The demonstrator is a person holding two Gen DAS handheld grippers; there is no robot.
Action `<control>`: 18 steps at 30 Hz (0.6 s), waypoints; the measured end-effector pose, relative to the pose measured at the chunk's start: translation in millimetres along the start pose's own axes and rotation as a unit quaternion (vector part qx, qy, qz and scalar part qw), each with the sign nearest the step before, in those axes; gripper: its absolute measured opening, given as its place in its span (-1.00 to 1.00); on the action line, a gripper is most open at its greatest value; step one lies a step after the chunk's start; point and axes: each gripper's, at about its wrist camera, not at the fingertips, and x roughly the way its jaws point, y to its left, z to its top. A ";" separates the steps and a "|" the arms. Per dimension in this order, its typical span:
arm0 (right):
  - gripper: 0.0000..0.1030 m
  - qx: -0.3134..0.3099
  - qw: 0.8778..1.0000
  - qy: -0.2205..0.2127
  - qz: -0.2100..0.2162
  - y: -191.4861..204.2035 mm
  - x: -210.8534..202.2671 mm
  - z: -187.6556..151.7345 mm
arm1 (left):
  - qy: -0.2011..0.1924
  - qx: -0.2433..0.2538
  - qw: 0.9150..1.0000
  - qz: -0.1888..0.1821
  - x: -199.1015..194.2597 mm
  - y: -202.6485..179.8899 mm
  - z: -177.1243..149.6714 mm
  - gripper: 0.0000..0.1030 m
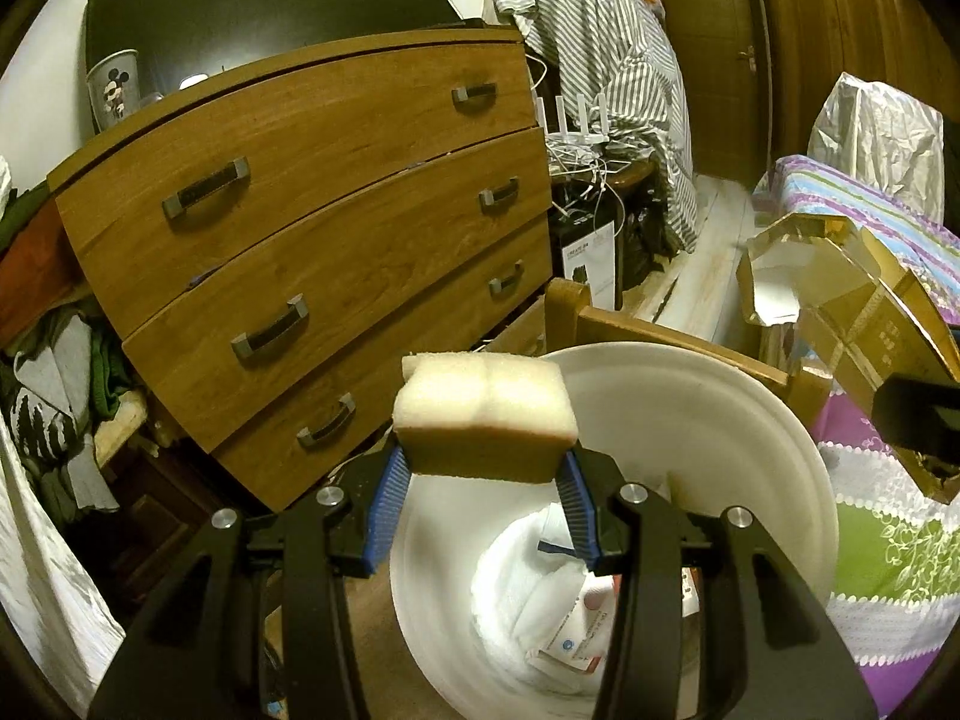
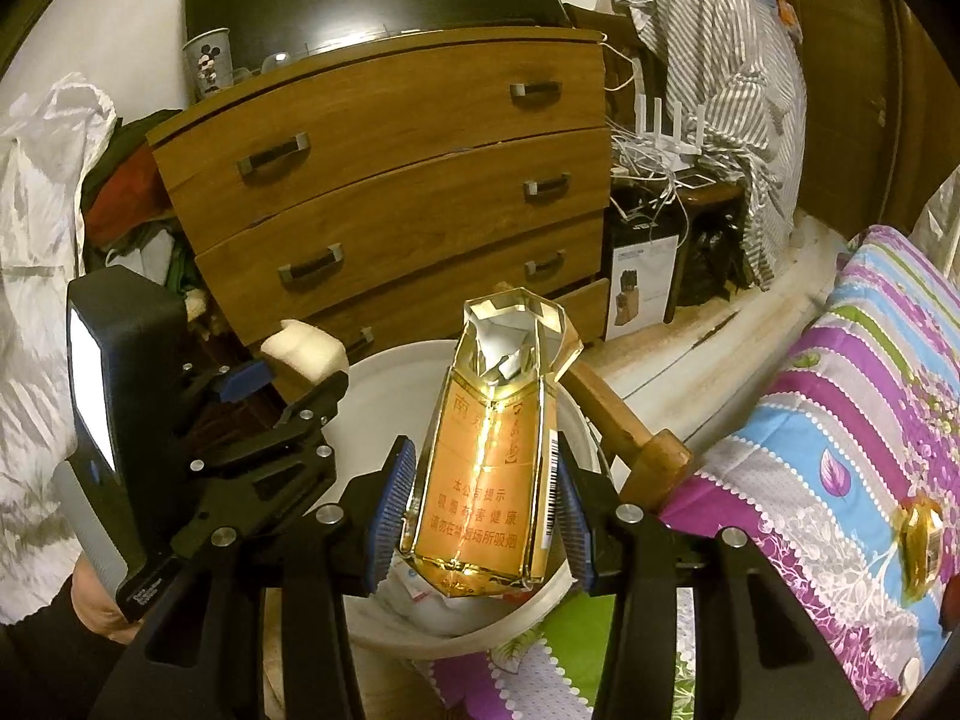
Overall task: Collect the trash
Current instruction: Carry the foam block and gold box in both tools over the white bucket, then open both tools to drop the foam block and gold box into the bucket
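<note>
My left gripper (image 1: 483, 468) is shut on a pale foam block (image 1: 485, 414) and holds it above the far-left rim of a white trash bucket (image 1: 720, 420). The bucket holds white wrapping and paper scraps (image 1: 558, 618). My right gripper (image 2: 485, 498) is shut on an orange-gold cigarette carton (image 2: 489, 474), its torn open top pointing away, over the same bucket (image 2: 372, 378). In the right wrist view the left gripper (image 2: 282, 378) with the foam block (image 2: 306, 354) sits to the left. In the left wrist view the carton (image 1: 840, 300) shows at right.
A wooden chest of drawers (image 1: 312, 228) stands just behind the bucket. A bed with a striped floral cover (image 2: 840, 420) lies at right, with a wooden bedpost (image 2: 648, 450) beside the bucket. Another gold pack (image 2: 918, 540) lies on the bed. Clothes are piled at left.
</note>
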 end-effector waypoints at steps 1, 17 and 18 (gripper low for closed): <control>-0.09 -0.001 1.000 0.000 0.000 0.4 0.0 -0.4 | 0.000 0.001 1.000 0.000 0.1 -0.1 -0.2 -0.14; -0.09 -0.004 1.000 0.000 -0.001 0.5 -0.3 -0.5 | 0.001 0.001 1.000 -0.002 -0.9 -0.7 -1.8 -0.14; -0.09 -0.004 1.000 0.000 -0.001 0.5 -0.3 -0.1 | 0.001 0.000 1.000 -0.002 -0.5 -0.3 -1.6 -0.14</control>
